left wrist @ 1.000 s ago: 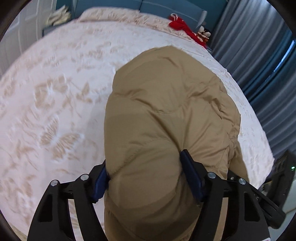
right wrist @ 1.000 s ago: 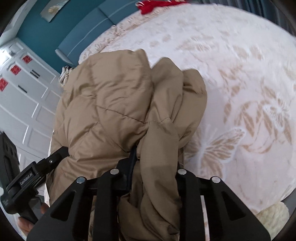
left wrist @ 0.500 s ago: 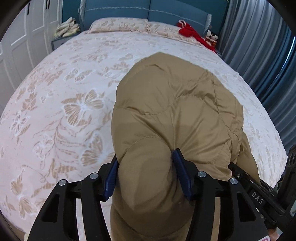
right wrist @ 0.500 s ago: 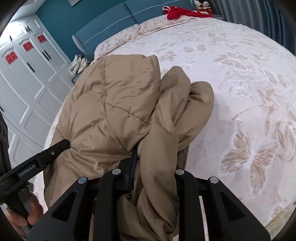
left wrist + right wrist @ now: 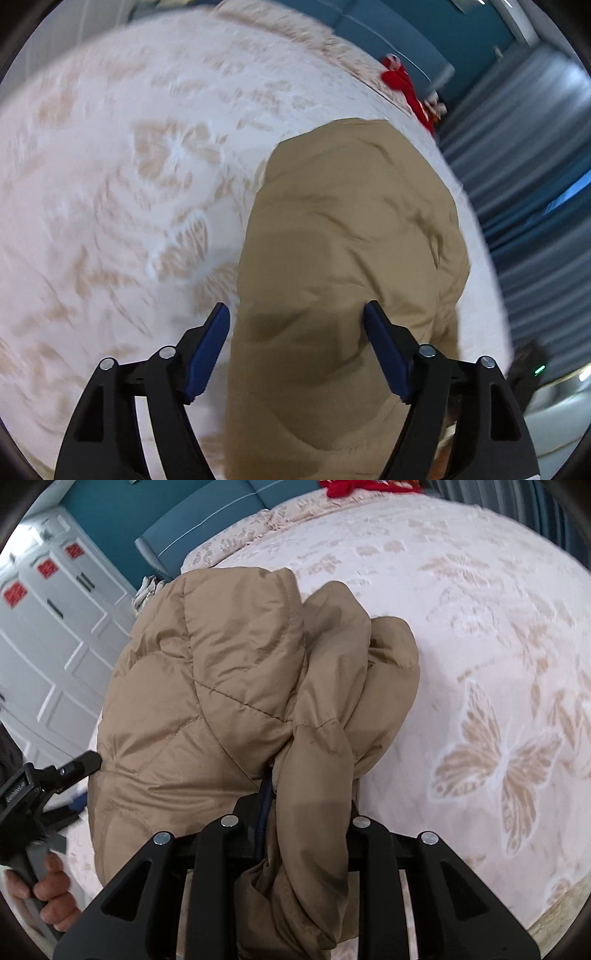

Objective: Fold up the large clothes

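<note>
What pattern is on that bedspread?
Beige butterflies and leaves on a white bedspread, clearest in the right wrist view.

Even, soft daylight. Left wrist view motion-blurred across the bedspread point(image 5: 129, 192); right sharp. Fisheye bending, dark corners.

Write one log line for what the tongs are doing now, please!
left tongs: opening around tan jacket | right tongs: clamped on jacket | bed: underneath
</note>
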`<state>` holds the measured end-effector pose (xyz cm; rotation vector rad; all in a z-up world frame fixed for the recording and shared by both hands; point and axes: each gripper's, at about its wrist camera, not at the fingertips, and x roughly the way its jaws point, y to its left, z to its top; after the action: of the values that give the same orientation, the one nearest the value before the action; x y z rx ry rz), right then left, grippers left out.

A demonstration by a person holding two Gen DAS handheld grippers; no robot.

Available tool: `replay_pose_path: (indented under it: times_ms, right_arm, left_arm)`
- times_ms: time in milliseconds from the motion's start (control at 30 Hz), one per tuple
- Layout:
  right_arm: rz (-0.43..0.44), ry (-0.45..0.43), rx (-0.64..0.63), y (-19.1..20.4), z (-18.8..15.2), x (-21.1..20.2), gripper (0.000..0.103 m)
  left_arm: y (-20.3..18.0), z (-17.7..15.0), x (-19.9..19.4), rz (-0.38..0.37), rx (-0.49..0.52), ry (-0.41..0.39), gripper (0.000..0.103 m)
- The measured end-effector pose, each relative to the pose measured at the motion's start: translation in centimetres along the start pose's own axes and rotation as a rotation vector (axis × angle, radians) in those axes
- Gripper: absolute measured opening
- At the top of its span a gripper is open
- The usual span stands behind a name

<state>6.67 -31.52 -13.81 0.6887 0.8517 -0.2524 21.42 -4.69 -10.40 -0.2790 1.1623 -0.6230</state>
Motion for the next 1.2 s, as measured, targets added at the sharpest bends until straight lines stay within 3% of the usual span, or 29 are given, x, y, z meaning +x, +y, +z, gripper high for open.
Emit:
replay_pose_path:
  times_ms: [67, 167, 233, 367, 433, 567, 767, 1000, 1133, 1200]
  right_arm:
    - [0.016, 0.014, 0.026, -0.6, 0.0, 0.3, 0.025]
    - [0.061, 0.04, 0.089, -1.8, -0.2, 0.8, 0.027]
    - [0.086, 0.045, 0.123, -2.3, -0.1, 1.0, 0.027]
    - [0.015, -0.003, 0.005, 0.0, 0.2, 0.4, 0.022]
    - [-0.012, -0.033, -0.056, 1.6, 0.5, 0.2, 0.021]
    - [-0.033, -0.105, -0.169, 5.1, 2.5, 1.0, 0.02]
    - [-0.033, -0.185, -0.316, 10.7, 8.0, 5.0, 0.019]
    - [-0.053, -0.179, -0.388, 14.1, 10.9, 11.4, 0.019]
    - [-0.054, -0.121, -0.353, 12.6, 10.4, 13.8, 0.024]
    - [-0.042, -0.092, -0.321, 11.6, 10.3, 13.9, 0.035]
  left_arm:
    - [0.9, 0.0, 1.4, -0.052, -0.056, 0.041, 0.086]
    - [1.6, -0.2, 3.4, -0.157, -0.131, 0.083, 0.091]
    - [1.2, -0.1, 3.8, -0.159, -0.115, 0.063, 0.091]
    - [-1.9, 0.4, 2.5, -0.107, 0.036, -0.017, 0.07]
    - [-3.0, 1.2, 1.7, -0.088, 0.107, -0.061, 0.064]
    - [-3.1, 4.2, 0.5, -0.079, 0.158, -0.138, 0.061]
    - [-2.3, 10.1, -0.1, 0.037, 0.263, -0.278, 0.059]
    - [2.7, 15.3, 3.9, 0.12, 0.193, -0.244, 0.058]
    - [3.8, 14.2, 4.9, 0.143, 0.21, -0.242, 0.059]
    - [3.5, 13.6, 5.2, 0.177, 0.222, -0.239, 0.062]
